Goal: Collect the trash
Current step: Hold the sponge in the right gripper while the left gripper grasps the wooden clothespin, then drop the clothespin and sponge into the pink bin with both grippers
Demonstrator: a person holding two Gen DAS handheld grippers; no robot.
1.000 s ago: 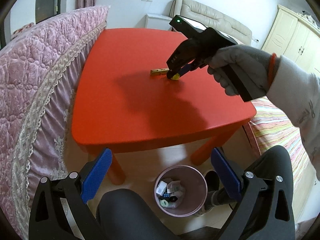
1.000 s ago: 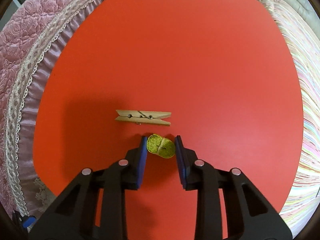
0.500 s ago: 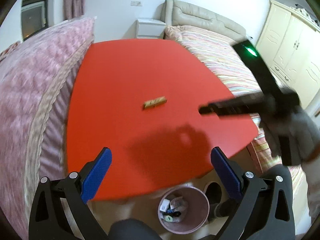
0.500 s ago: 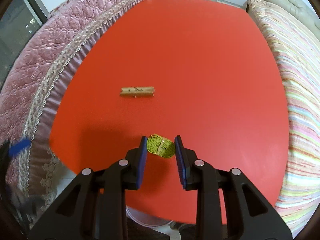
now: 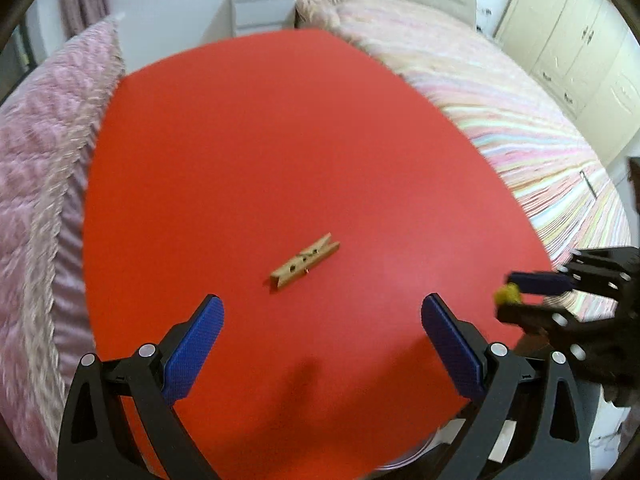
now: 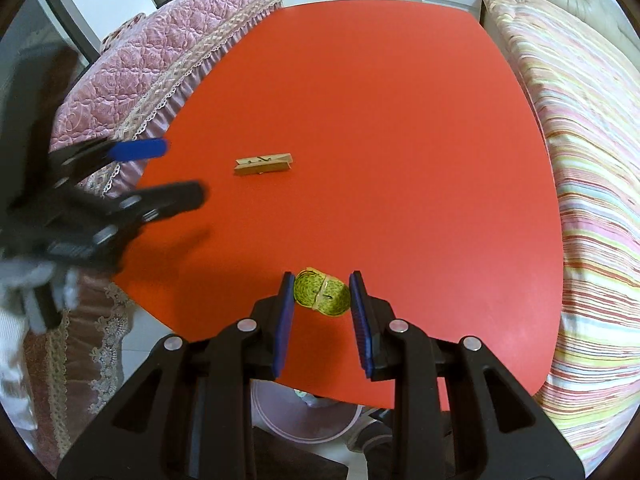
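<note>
While the right tongs (image 6: 322, 312) pinch a small yellow coil (image 6: 321, 291) between blue pads, above the near edge of the red bench (image 6: 360, 100), the left tongs (image 5: 322, 350) hang wide apart, holding nothing. Wooden clothespin (image 5: 305, 261) lies flat mid-bench, beyond the left tongs and apart from both. Pink bin (image 6: 308, 416) on the floor under the near bench edge, below the coil. Pink quilted cover (image 6: 160, 60) borders the bench left; striped bed (image 6: 580, 160) right.
</note>
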